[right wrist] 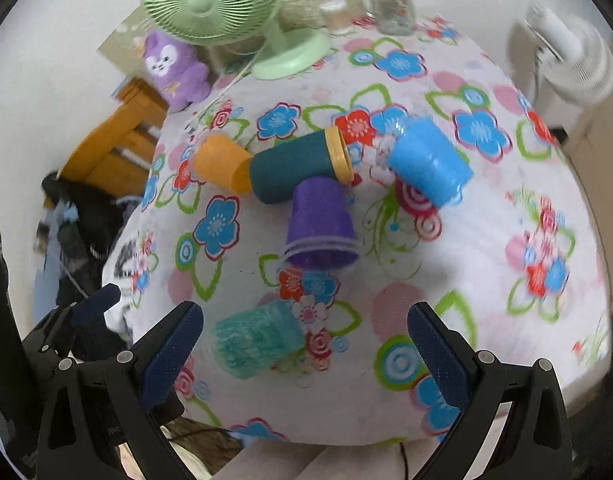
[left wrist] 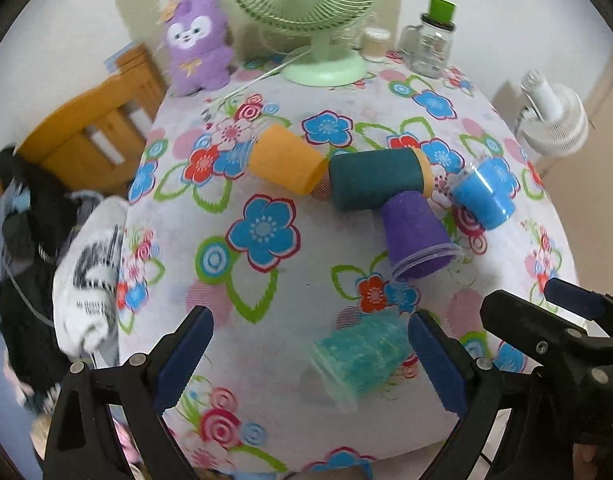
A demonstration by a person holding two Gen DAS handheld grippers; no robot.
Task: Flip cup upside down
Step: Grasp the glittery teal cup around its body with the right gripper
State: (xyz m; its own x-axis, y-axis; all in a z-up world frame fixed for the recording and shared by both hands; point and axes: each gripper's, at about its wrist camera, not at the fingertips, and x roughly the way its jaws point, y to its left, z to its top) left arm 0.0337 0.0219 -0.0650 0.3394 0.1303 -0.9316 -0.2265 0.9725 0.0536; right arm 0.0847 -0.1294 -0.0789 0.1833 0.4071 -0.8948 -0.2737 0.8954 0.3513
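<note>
Several cups lie on their sides on a floral tablecloth: an orange cup [left wrist: 285, 159], a dark teal cup with a yellow rim [left wrist: 376, 179], a purple cup [left wrist: 416, 236], a blue cup [left wrist: 484, 192] and a translucent teal cup [left wrist: 360, 356] nearest me. My left gripper [left wrist: 312, 356] is open and empty, with the translucent cup between its fingers' line. My right gripper [right wrist: 306, 354] is open and empty; the translucent cup [right wrist: 258, 340] lies just inside its left finger. The purple cup [right wrist: 320, 228] lies ahead.
A green desk fan [left wrist: 306, 20], a purple plush toy [left wrist: 198, 44] and a glass jar with a green lid [left wrist: 436, 38] stand at the table's far edge. A wooden chair [left wrist: 90, 136] and clothes are left. A white fan [left wrist: 554, 120] is right.
</note>
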